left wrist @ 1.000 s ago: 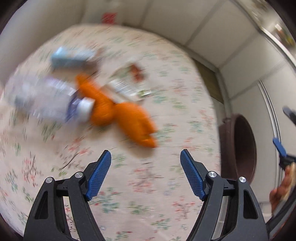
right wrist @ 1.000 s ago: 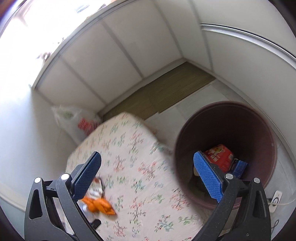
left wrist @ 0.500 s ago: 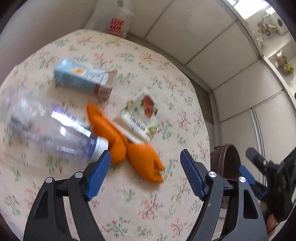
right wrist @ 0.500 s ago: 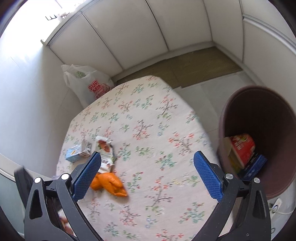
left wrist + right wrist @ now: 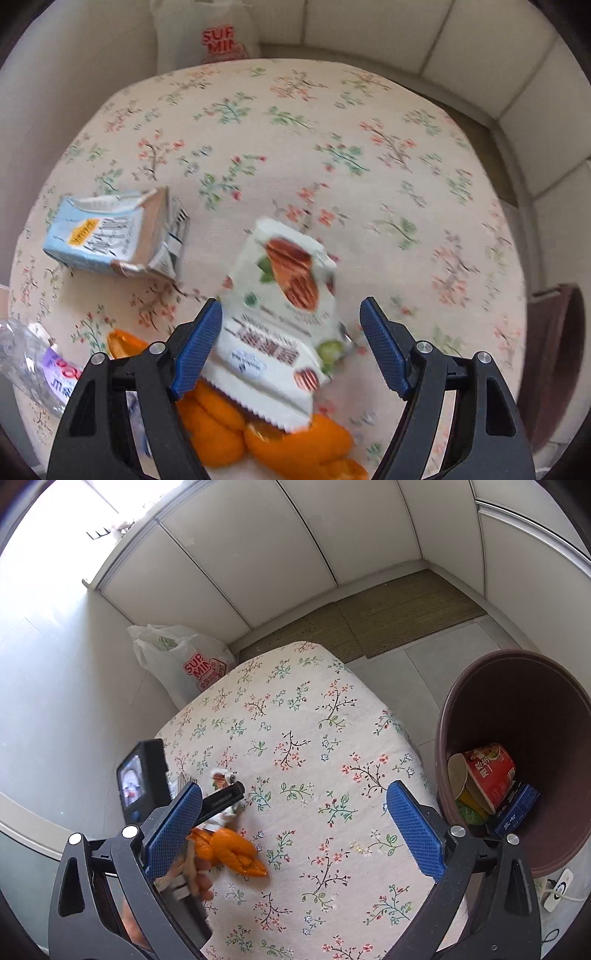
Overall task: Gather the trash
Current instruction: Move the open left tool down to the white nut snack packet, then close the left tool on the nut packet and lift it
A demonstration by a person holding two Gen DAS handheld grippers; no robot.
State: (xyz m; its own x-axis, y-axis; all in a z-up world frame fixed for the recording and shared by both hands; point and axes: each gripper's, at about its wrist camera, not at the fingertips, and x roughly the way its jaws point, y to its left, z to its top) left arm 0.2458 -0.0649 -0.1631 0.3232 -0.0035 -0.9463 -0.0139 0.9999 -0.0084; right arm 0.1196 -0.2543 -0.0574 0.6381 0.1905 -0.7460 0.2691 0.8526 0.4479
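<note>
A white snack wrapper (image 5: 284, 317), printed with brown ridged biscuits and dark lettering, lies flat on the floral table (image 5: 332, 155). Its long axis runs from its serrated end, which overlaps the orange peel (image 5: 295, 443), up and slightly right toward the table's far edge. The left claw (image 5: 291, 347) stands wide around the wrapper, pads clear of it. The right claw (image 5: 291, 830) is also wide, empty, above the table.
</note>
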